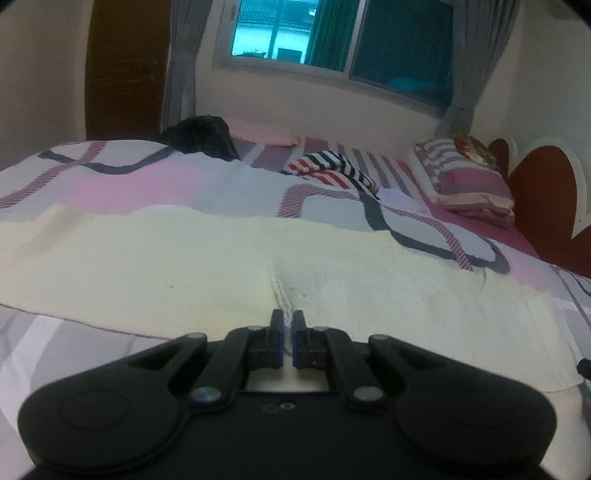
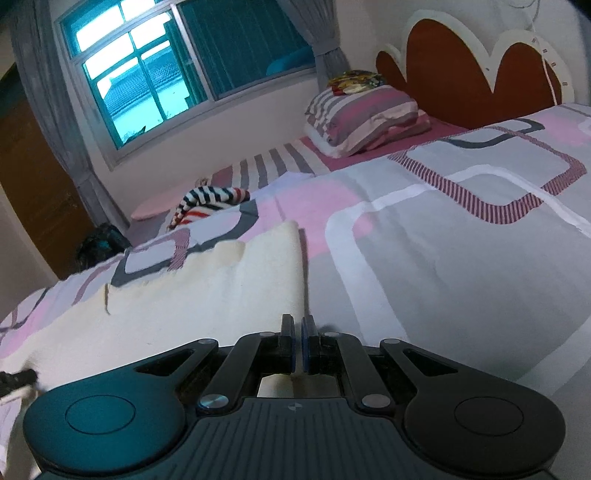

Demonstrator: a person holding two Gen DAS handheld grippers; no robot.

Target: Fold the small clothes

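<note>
A cream garment (image 1: pixel 184 266) lies spread flat across the patterned bedspread (image 1: pixel 110 177). My left gripper (image 1: pixel 287 325) is shut on a raised ribbed seam of the garment near its front edge, and the fabric pinches up between the pads. In the right wrist view the same cream garment (image 2: pixel 207 295) stretches away to the left. My right gripper (image 2: pixel 297 326) is shut at the garment's right-hand edge, with cream fabric showing just behind the fingers. A striped red, white and navy garment (image 1: pixel 332 168) lies crumpled further back on the bed.
A striped pillow (image 2: pixel 365 114) rests by the red and white headboard (image 2: pixel 454 62). A dark heap (image 1: pixel 203 136) and a folded pink cloth (image 1: pixel 266 134) lie at the bed's far side under the window (image 1: pixel 332 33). A wide stretch of bedspread (image 2: pixel 461 240) runs to the right of the garment.
</note>
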